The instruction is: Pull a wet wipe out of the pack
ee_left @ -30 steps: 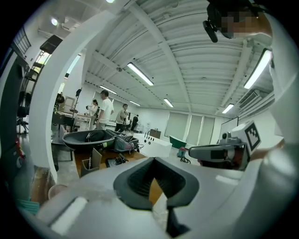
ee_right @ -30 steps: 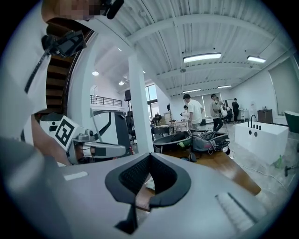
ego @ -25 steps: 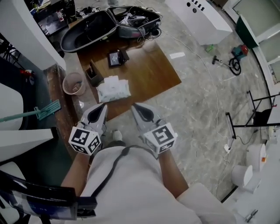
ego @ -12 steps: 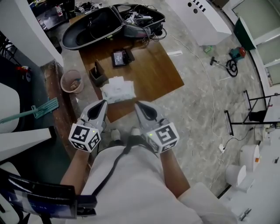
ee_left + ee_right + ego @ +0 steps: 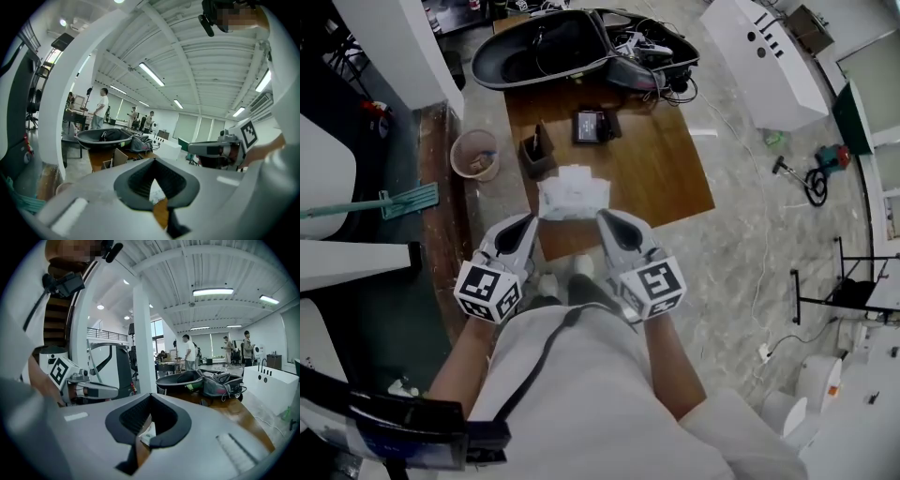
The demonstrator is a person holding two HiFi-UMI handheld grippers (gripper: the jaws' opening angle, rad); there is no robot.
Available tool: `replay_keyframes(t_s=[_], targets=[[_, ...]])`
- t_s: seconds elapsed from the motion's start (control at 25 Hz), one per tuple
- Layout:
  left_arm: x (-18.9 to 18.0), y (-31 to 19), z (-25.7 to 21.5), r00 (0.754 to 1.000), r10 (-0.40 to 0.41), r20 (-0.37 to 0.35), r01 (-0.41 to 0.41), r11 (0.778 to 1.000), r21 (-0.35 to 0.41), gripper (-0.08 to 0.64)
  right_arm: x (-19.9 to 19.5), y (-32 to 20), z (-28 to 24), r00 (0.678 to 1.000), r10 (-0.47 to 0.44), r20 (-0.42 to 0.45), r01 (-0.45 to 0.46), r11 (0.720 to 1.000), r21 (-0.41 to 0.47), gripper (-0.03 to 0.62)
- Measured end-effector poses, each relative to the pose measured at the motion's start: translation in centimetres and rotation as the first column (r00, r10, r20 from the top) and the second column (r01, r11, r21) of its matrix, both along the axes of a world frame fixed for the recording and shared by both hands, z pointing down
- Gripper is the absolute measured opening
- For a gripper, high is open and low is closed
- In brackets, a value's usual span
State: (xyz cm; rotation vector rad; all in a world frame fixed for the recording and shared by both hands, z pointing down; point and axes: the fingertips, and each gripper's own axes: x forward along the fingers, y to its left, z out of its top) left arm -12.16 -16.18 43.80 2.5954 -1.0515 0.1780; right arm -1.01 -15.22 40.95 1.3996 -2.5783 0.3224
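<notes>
Wet-wipe pack (image 5: 573,199) | white, crumpled, ahead of both jaw tips | print unreadable | left gripper (image 5: 528,223), right gripper (image 5: 607,219): jaws closed, empty

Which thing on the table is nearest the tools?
The white wipe pack at the near edge; the dark box, black device and open case lie farther.

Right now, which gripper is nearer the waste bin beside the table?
Left. The left gripper is below and right of the waste bin in the head view; the right gripper is farther right, at the wet wipe pack's far corner.
</notes>
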Motion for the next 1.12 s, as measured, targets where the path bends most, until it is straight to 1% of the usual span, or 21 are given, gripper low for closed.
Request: replay_keyframes(t_s=[0.16,0.4,0.56,0.68,0.84,0.92,1.12], targets=[[0.4,-0.4,0.8,0.999,-0.047,0.015,0.047,0.999,-0.013,0.005,-0.7,-1.3,1.8,0.997,-0.075,-0.033,0.074,0.997,-0.024,0.008],[1.5,-1.4,2.0,0.994,-0.105,0.041,0.106,0.993,-0.042,0.005,-0.8,-3.3,4.1,0.984,-0.157,-0.084,0.151,0.986,-0.068,0.008],[2.8,-1.7,2.7,0.993,-0.105,0.052,0.108,0.992,-0.059,0.006,-0.6,-5.0,6.4,0.971,-0.209,-0.119,0.199,0.976,-0.092,0.008],[3.6,-2.1,3.2,0.991,-0.115,0.070,0.119,0.991,-0.066,0.006,-0.5,-5.8,8.6,0.951,-0.263,-0.162,0.244,0.962,-0.127,0.008],[3.5,-3.0,4.5,0.980,-0.168,0.103,0.177,0.980,-0.088,0.006,-0.8,-6.3,11.4,0.921,-0.337,-0.195,0.302,0.934,-0.189,0.008],[3.4,-3.4,5.0,0.976,-0.187,0.114,0.198,0.975,-0.099,0.006,-1.1,-6.5,12.5,0.907,-0.370,-0.201,0.329,0.921,-0.210,0.009],[3.8,-3.9,6.1,0.967,-0.219,0.134,0.234,0.965,-0.117,0.006,-1.5,-6.8,14.7,0.885,-0.425,-0.190,0.375,0.893,-0.248,0.008]])
